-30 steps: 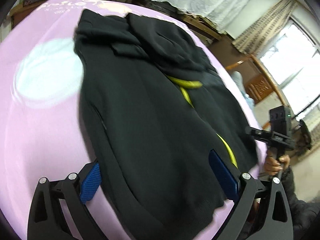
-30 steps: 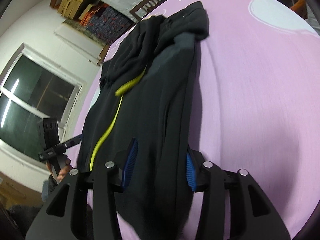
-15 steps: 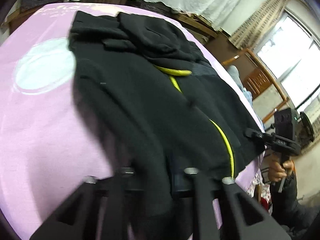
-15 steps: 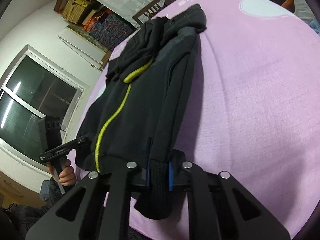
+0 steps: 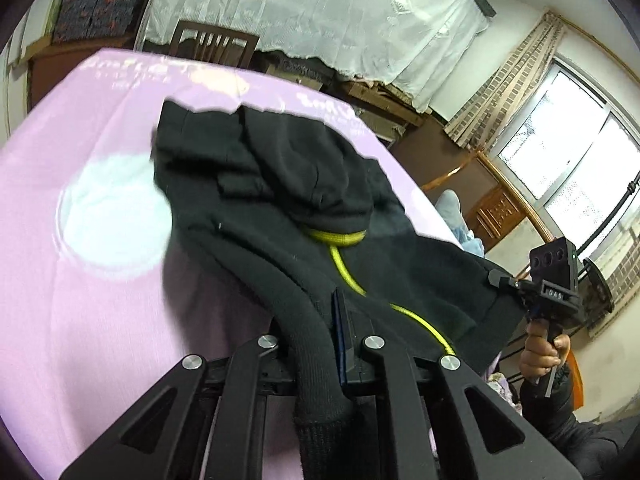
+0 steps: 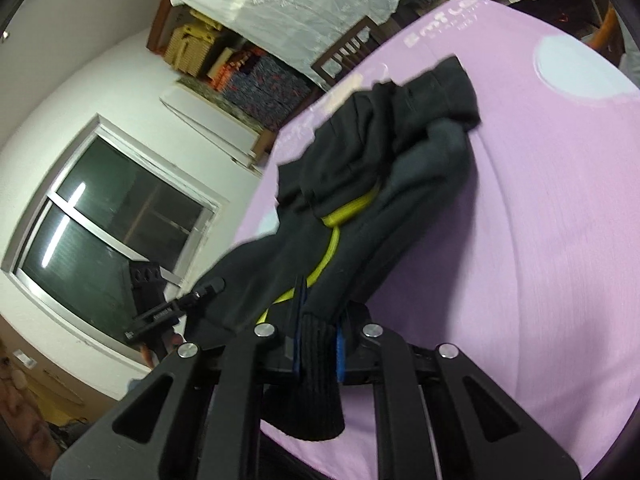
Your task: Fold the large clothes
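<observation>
A black hoodie (image 5: 280, 184) with a yellow zipper (image 5: 340, 260) lies on a table under a pink cloth (image 5: 80, 320), hood at the far end. My left gripper (image 5: 320, 340) is shut on the ribbed bottom hem near one corner and holds it off the cloth. My right gripper (image 6: 318, 344) is shut on the ribbed hem at the other corner of the hoodie (image 6: 380, 168), also raised. In the left wrist view the right gripper (image 5: 498, 278) shows at the right, held by a hand. The left gripper (image 6: 212, 284) shows at the left of the right wrist view. The lower body hangs between them.
A wooden chair (image 5: 216, 42) stands behind the table's far edge, under a white lace sheet (image 5: 320, 12). A bright window (image 5: 568, 144) and wooden furniture lie to the right. A dark window (image 6: 120, 220) and stacked boxes (image 6: 192, 44) are on the other side. The pink cloth (image 6: 540, 240) has pale round patches.
Both grippers went from open around the hem to shut on it, then rose. The hoodie's lower part has come up off the cloth and slopes down toward the hood.
</observation>
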Available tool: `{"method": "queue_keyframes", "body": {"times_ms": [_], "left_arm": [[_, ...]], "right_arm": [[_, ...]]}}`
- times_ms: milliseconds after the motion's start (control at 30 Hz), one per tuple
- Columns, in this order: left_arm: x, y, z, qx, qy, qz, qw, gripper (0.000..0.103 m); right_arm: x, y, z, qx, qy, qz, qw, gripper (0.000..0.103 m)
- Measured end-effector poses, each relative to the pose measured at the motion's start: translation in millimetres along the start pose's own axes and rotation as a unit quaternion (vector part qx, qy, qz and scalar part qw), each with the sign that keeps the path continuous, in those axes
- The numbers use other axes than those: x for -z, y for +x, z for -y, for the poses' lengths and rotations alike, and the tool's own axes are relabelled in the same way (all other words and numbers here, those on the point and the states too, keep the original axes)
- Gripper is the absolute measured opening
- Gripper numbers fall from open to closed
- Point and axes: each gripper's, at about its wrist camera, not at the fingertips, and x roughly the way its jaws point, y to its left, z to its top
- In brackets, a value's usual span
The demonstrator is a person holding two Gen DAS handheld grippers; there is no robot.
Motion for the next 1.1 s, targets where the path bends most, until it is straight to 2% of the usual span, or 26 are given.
{"method": "queue_keyframes", "body": {"times_ms": [233,333,433,567,667,767,833,900,1000,1067,1100], "left_arm": [[-52,7,-5,-0.007,-0.001,0.022,0.9997,0.012],[-79,16,-11,-0.013,-0.009,0.026,0.9995,0.013],[-110,32,-22,-0.024,-0.024,0.024,0.9991,0.016],[-147,72,-50,-0.045,-0.053,0.015,0.9974,0.017],[-159,112,-77,-0.065,-0.084,-0.002,0.9943,0.018],[-157,154,-114,-0.066,-0.136,-0.039,0.9878,0.018],[-153,160,-128,-0.037,-0.163,-0.026,0.9856,0.018],[-155,155,-129,-0.026,-0.153,-0.029,0.9874,0.019],[-158,140,-121,-0.028,-0.138,-0.022,0.9898,0.021],[-161,125,-107,-0.034,-0.116,-0.01,0.9927,0.028],[-162,116,-98,-0.032,-0.099,0.0,0.9946,0.037]], "right_arm": [[-56,9,-5,-0.024,0.006,0.031,0.999,0.011],[-87,18,-7,-0.022,0.004,0.045,0.999,0.011],[-129,34,3,-0.019,0.031,0.062,0.997,0.011],[-176,68,27,-0.005,0.073,0.069,0.995,0.012],[-203,106,51,0.03,0.091,0.073,0.993,0.014],[-206,145,85,0.064,0.128,0.061,0.988,0.018],[-201,165,110,0.08,0.149,0.051,0.984,0.016],[-197,168,120,0.061,0.146,0.052,0.986,0.016],[-200,156,118,0.03,0.138,0.059,0.988,0.024],[-201,144,108,0.014,0.118,0.072,0.99,0.041],[-202,138,100,0.012,0.102,0.081,0.991,0.043]]}}
